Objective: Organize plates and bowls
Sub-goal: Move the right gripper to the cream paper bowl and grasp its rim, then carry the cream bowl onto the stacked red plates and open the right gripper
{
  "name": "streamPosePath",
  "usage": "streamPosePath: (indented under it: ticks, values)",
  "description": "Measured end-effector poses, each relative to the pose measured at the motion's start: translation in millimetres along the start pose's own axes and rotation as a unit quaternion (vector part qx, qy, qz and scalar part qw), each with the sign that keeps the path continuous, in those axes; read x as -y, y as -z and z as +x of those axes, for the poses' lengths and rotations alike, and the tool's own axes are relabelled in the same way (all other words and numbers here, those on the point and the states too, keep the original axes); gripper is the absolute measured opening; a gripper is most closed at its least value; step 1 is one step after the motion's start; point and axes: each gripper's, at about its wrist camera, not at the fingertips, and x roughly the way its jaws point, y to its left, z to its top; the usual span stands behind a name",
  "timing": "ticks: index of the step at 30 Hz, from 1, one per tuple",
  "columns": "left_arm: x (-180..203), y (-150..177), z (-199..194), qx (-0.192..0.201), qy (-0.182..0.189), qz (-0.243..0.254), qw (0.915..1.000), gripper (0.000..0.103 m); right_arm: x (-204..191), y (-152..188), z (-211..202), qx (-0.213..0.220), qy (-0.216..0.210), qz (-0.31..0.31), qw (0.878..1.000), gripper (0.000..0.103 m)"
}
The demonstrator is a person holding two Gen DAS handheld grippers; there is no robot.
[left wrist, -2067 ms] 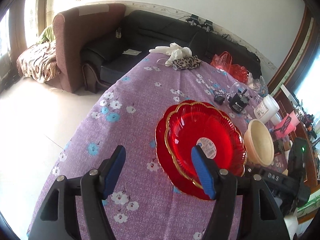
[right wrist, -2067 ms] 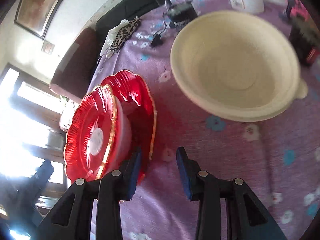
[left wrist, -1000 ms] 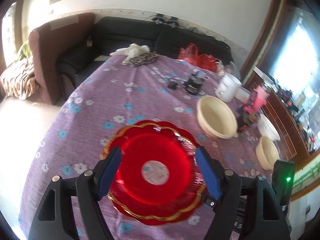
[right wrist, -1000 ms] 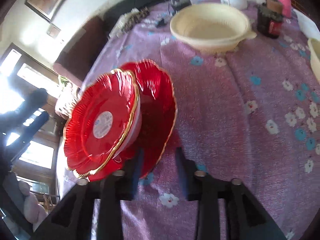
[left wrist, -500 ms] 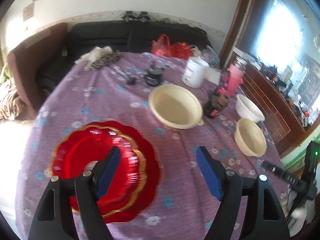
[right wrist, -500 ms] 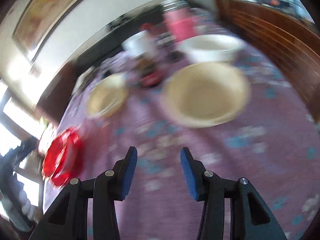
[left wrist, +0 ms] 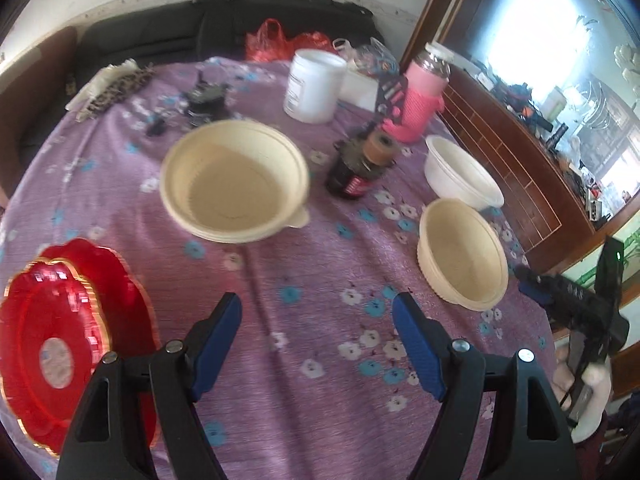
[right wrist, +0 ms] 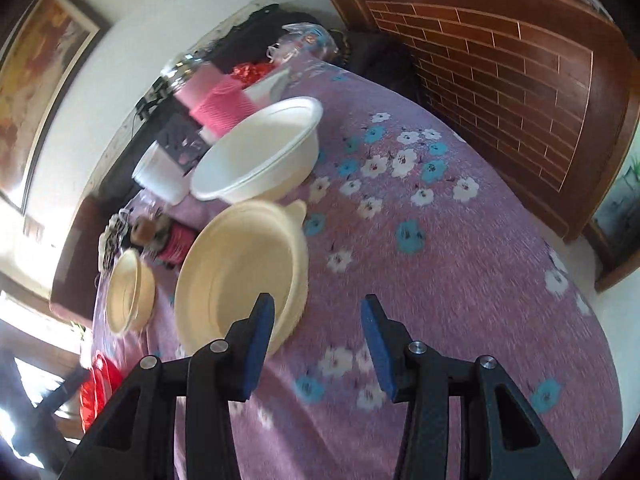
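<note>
Blurring red plates (left wrist: 60,344), edge-cropped.

Under my left gripper (left wrist: 316,336): bare flowered cloth of the worktop (left wrist: 320,380), nothing between the spread jaws.
To its left: stacked red plates (left wrist: 56,336) at the worktop's edge, just beside the left finger.
Ahead of it: big cream bowl (left wrist: 234,184), with a dark jar (left wrist: 358,166) close beside it on the right.
Ahead right: small cream bowl (left wrist: 462,254) and white bowl (left wrist: 460,172) near each other, an open strip of cloth before them.
Far end: crowded by a white tub (left wrist: 314,86) and a pink bottle (left wrist: 420,96).
Under my right gripper (right wrist: 316,344): open cloth, jaws parted and empty; the small cream bowl's rim sits just beside the left finger.
To its right: wide clear cloth up to the wooden cabinet (right wrist: 500,48).
</note>
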Motion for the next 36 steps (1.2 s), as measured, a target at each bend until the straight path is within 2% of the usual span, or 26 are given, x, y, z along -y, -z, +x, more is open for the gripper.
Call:
streamPosePath:
  ticks: [3,9,15,17,18,21,23,26,31,36]
  values:
    - [6.1,0.3,13.5,-0.009,0.000,-0.002,1.0000,0.077,3.4,-9.1,14.2,-0.014,-0.003,0.015,1.000,0.048]
    - [31.6,-12.1,46.6,-0.021,0.009,0.009,0.9997,0.077,-9.7,-9.8,37.8,-0.027,0.011,0.000,1.000,0.048]
    - [68.9,-20.1,94.0,-0.045,-0.002,0.033,0.9985,0.077,-17.1,-4.1,50.8,-0.033,0.044,-0.019,0.998,0.048]
    - [75.2,-21.3,106.9,-0.049,-0.015,0.033,0.9981,0.077,-19.7,-0.2,52.9,-0.036,0.046,-0.028,0.998,0.037]
    - [76.7,-21.8,112.8,-0.054,-0.017,0.031,0.9979,0.076,-21.5,1.3,53.8,-0.037,0.048,-0.031,0.998,0.019]
    - [75.3,-20.9,122.8,-0.067,-0.012,0.019,0.9975,0.075,-25.3,6.6,50.4,-0.029,0.063,-0.045,0.997,0.017]
    - [70.9,-19.1,121.9,-0.078,0.010,0.014,0.9968,0.073,-26.5,9.9,45.0,-0.027,0.065,-0.048,0.996,0.017]
    - [62.7,-11.6,106.4,-0.068,0.024,0.008,0.9974,0.073,-29.2,16.0,37.5,-0.028,0.048,-0.049,0.997,0.017]
    - [43.0,4.6,68.3,-0.044,0.021,-0.009,0.9988,0.071,-50.8,33.0,22.8,-0.026,0.029,-0.065,0.997,0.017]
    - [6.4,21.0,15.3,-0.005,0.010,-0.038,0.9992,0.071,-100.7,57.4,9.7,-0.030,-0.008,-0.101,0.994,0.017]
